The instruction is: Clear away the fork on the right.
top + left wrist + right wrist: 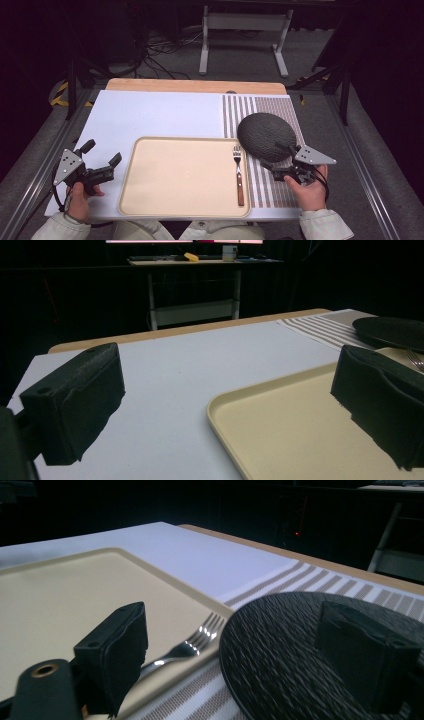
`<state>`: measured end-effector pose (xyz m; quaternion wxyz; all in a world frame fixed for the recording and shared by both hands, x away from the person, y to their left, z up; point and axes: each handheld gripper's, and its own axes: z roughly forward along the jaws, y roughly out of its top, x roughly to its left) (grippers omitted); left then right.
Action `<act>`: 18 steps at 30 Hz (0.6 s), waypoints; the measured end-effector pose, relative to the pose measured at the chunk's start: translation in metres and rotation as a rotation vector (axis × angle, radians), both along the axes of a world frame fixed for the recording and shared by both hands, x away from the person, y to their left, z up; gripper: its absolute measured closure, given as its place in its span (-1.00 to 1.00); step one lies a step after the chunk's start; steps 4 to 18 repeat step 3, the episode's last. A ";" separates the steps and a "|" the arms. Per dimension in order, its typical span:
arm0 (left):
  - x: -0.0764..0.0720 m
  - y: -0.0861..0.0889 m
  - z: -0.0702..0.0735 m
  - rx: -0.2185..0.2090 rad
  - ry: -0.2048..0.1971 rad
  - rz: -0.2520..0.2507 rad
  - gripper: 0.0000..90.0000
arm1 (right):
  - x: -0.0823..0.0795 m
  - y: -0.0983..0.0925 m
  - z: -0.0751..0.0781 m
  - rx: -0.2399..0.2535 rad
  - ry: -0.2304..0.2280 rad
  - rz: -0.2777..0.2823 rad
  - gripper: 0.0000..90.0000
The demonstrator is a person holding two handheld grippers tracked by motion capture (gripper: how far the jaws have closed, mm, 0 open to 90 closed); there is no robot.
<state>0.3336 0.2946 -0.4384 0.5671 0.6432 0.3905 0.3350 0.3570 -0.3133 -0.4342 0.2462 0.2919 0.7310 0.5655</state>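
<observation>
Both tongs stand released. Left tongs (102, 165) sit at the near left of the worktop (160, 112), just beside the left rim of the beige tray (175, 177), with the jaws wide apart; in the left gripper view one jaw hangs above the white sheet and the other above the tray's near left corner, with nothing between them. Right tongs (280, 159) are at the near right, held in the right hand (307, 187), with their jaws spread on either side of the near edge of the dark round plate (266, 136). In the right gripper view one jaw stands over the plate's (280, 650) textured surface and the other beside the fork (192, 645); whether a pad touches the plate cannot be told.

That plate lies on the striped placemat (280, 107) at the right of the worktop, just to the right of the tray's far right corner, its left edge close to the fork's tines. Fork (239, 175), with a wooden handle, lies along the right side of the tray, tines pointing far and handle near. A light wooden board edge (195, 85) runs along the far side of the worktop.
</observation>
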 end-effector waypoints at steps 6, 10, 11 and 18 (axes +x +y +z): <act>0.000 0.000 0.000 -0.003 0.003 -0.002 -0.97 | -0.002 -0.007 -0.008 0.000 0.013 -0.012 -0.67; 0.000 0.000 0.000 -0.003 0.003 -0.002 -0.97 | -0.002 -0.007 -0.008 0.000 0.013 -0.012 -0.67; 0.000 0.000 0.000 -0.003 0.003 -0.002 -0.97 | -0.002 -0.007 -0.008 0.000 0.013 -0.012 -0.67; 0.000 0.000 0.000 -0.003 0.003 -0.002 -0.97 | -0.002 -0.007 -0.008 0.000 0.013 -0.012 -0.67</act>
